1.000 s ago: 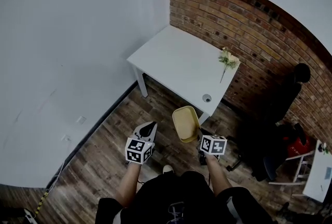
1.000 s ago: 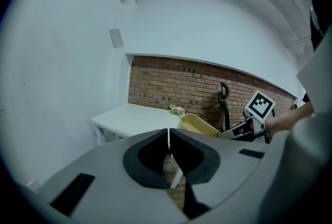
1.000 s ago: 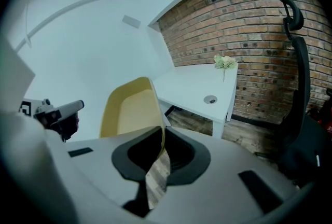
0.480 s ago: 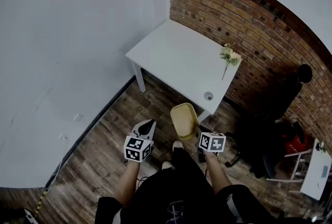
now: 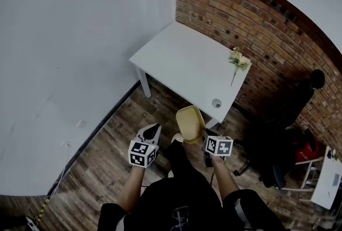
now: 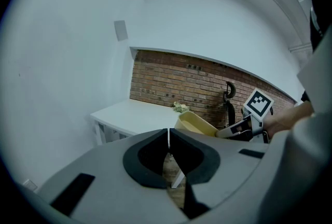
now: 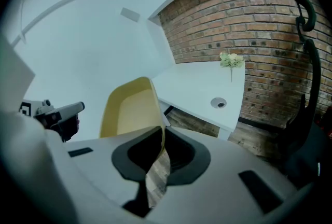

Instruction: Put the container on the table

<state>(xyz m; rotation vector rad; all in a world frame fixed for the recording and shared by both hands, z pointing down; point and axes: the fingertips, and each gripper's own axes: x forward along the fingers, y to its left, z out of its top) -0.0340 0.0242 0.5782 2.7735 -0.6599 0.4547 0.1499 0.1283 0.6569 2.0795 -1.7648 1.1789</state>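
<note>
So far we hold the yellow container (image 5: 189,124) off the floor (image 5: 107,155), its rim clamped in our right gripper (image 5: 202,139), just short of the white table's (image 5: 176,59) near edge. Our left gripper (image 5: 151,131) is closed on nothing. Left to do, we judge: reach over the tabletop, set it down, release.

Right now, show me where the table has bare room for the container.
The table is bare from the end by the white wall to the middle. The other end is tighter: a flower lies by the brick wall and a round hole sits near the front edge. The right gripper holds the container.
</note>
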